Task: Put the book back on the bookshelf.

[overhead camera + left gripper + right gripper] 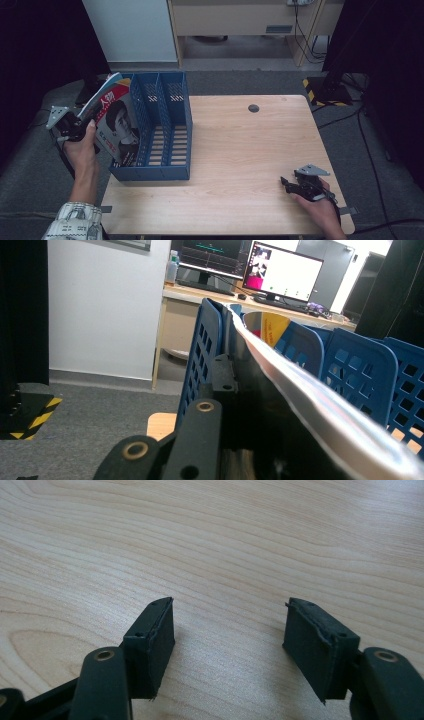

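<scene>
- Left gripper point(82, 122): jaws clamped on the left edge of a magazine point(117, 125), held off the table's point(240, 150) left edge, at the left side of the blue rack point(165, 130).
- Magazine: upright and tilted, cover facing the camera in the high view, spine end low near the rack's front left corner, top edge raised toward the rack's rear. It leans against or sits just beside the rack's left wall; whether it is inside the leftmost slot cannot be told.
- Left gripper view: the magazine point(320, 410) runs forward from the jaws, edge-on, with the rack's perforated dividers point(350, 370) just beside it on the right.
- Rack: stands at the table's left, slots running front to rear, all dividers upright.
- Key relation: the magazine's long axis lies roughly parallel to the slots, and the rack lies immediately to the right of the left gripper. Judgement: a short move rightward and down would seat the magazine in the leftmost slot.
- Right gripper point(295, 186): jaws spread, holding nothing, resting low over bare table point(210, 540) at the front right, well apart from the rack. The left hand is the nearer one.
</scene>
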Demonstrator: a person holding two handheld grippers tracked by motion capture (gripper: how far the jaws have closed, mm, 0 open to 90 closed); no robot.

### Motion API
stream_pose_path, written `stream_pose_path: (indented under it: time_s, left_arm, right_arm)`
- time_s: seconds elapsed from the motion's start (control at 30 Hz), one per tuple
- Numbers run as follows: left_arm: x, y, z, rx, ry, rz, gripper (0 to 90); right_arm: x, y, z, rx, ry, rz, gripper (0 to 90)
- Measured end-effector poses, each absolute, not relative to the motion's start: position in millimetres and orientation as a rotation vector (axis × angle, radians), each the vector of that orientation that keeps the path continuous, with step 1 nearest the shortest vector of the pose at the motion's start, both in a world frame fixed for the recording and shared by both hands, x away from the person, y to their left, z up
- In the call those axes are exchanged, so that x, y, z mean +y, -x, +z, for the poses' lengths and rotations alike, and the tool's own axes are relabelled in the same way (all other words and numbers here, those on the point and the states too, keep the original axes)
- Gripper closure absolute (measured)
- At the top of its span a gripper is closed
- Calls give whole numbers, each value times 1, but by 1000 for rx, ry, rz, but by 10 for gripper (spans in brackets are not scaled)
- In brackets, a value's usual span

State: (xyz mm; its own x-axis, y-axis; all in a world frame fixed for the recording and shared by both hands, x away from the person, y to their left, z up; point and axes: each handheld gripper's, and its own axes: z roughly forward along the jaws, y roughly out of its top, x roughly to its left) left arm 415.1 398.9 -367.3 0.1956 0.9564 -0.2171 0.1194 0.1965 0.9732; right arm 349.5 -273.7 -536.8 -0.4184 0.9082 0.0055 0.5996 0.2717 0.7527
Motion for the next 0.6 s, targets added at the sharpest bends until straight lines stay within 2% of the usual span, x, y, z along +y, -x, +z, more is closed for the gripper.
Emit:
stream_pose_path:
  time_s: [0.6]
  left_arm:
    - [401,-414,-377,1206,-1218,867,863]
  right_arm:
    - [-274,-349,-537,2119,-1358,966,368]
